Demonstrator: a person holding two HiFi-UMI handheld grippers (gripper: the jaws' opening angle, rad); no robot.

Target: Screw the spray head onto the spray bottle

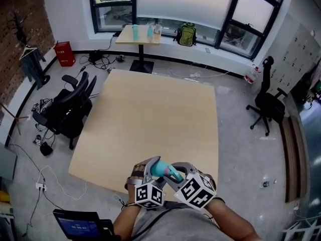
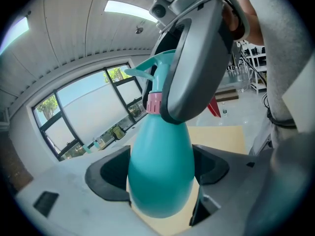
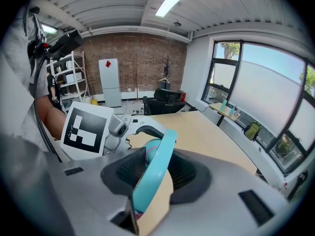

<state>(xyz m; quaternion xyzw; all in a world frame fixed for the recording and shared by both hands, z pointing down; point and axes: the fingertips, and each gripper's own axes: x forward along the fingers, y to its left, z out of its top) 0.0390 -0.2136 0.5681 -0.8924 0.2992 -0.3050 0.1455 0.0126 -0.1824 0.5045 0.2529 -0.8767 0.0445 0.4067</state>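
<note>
Two grippers meet low over the near edge of the big pale table (image 1: 160, 109), and the teal spray bottle (image 1: 159, 167) hangs between them, clear of the tabletop. Left gripper (image 1: 149, 171) is clamped on the bottle's fat body, a pad pressing each side, with the pink collar (image 2: 154, 103) just above its grasp. Right gripper (image 1: 181, 172) comes in from the right and straddles the spray head (image 3: 153, 173); its jaws sit on either side of the head but aren't clenched, since a sliver of table shows between the head and one pad. From the left gripper view, that right gripper's grey jaw blocks most of the spray head, leaving only the nozzle end poking out. Off to the left a black office chair (image 1: 70, 104) stands beside the table, another chair (image 1: 267, 104) sits well apart on the right, and far back by the window there's a small table (image 1: 139, 35) with bottles and a green backpack (image 1: 186, 34) near it.
</note>
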